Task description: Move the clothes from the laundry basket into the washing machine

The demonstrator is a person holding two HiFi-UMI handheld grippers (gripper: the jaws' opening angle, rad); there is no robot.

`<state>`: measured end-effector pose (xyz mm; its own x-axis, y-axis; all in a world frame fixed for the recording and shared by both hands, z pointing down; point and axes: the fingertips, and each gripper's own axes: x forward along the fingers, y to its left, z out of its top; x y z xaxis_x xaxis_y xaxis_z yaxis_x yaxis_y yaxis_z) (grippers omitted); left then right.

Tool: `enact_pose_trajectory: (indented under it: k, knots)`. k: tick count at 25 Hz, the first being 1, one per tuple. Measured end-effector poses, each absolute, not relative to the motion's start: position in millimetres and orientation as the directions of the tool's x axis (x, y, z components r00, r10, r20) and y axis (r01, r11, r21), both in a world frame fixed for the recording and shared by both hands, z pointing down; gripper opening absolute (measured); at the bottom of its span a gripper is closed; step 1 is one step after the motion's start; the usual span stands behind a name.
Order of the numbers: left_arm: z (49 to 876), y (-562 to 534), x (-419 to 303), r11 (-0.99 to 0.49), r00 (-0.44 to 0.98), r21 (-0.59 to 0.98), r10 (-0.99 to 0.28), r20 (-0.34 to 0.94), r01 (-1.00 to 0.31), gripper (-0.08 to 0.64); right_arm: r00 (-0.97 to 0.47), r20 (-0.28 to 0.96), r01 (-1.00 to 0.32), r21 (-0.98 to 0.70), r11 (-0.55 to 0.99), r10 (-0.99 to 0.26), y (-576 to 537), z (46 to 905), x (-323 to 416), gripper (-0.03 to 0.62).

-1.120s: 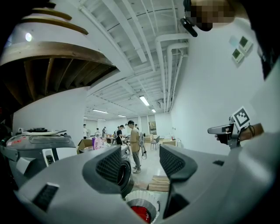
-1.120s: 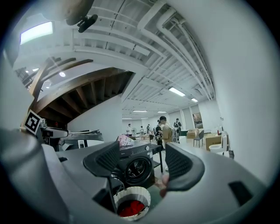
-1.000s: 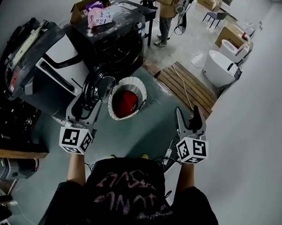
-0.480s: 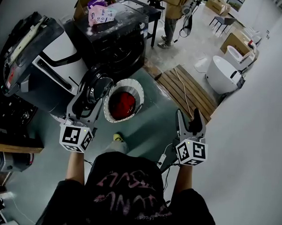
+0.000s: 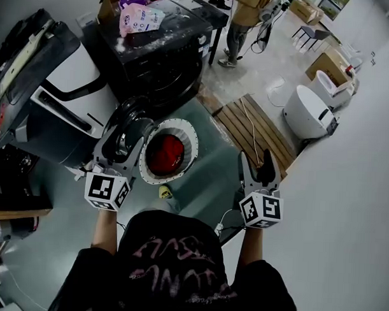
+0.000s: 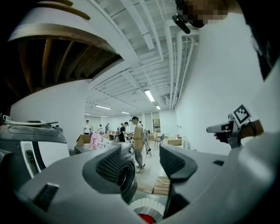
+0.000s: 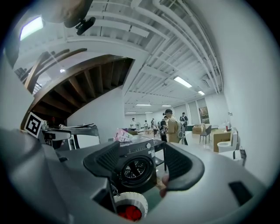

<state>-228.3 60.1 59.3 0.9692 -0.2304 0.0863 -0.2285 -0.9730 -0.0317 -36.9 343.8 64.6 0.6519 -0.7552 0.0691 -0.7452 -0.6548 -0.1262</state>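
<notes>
A white round laundry basket point(image 5: 191, 137) stands on the floor with red clothes point(image 5: 164, 154) inside. Just behind it is the black washing machine point(image 5: 156, 55), its round door point(image 7: 135, 168) facing me. My left gripper point(image 5: 121, 143) hovers level at the basket's left rim, open and empty. Off to the right of the basket, my right gripper point(image 5: 256, 163) is open and empty too. The left gripper view shows the basket point(image 6: 146, 204) low between the jaws of the left gripper point(image 6: 140, 164). In the right gripper view the basket point(image 7: 129, 199) lies below the right gripper point(image 7: 142, 164).
A pink bag point(image 5: 139, 17) lies on top of the washer. A grey-white appliance point(image 5: 53, 96) stands at left. A wooden pallet point(image 5: 256, 128) and a white tub point(image 5: 305, 112) are at right. A person point(image 5: 245, 16) stands beyond the washer.
Both grippers have moved forward toward the basket and washer as I stepped ahead; a shoe now shows below the basket. Both pairs of jaws stand as before.
</notes>
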Motion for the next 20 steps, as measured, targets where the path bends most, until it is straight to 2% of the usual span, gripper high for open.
enact_pose_trajectory:
  k: [9,20]
  knots:
    - [68,-33,-188,-0.963,0.961,0.011,-0.266,0.078,-0.268,0.273,0.62,0.067,-0.777,-0.082,-0.624,-0.782,240,48,20,0.325]
    - [87,-83,-213,-0.904,0.902,0.046,-0.421,0.092,-0.426,0.273,0.466,0.07,-0.881,-0.057,-0.47,-0.882,135,52,42,0.318]
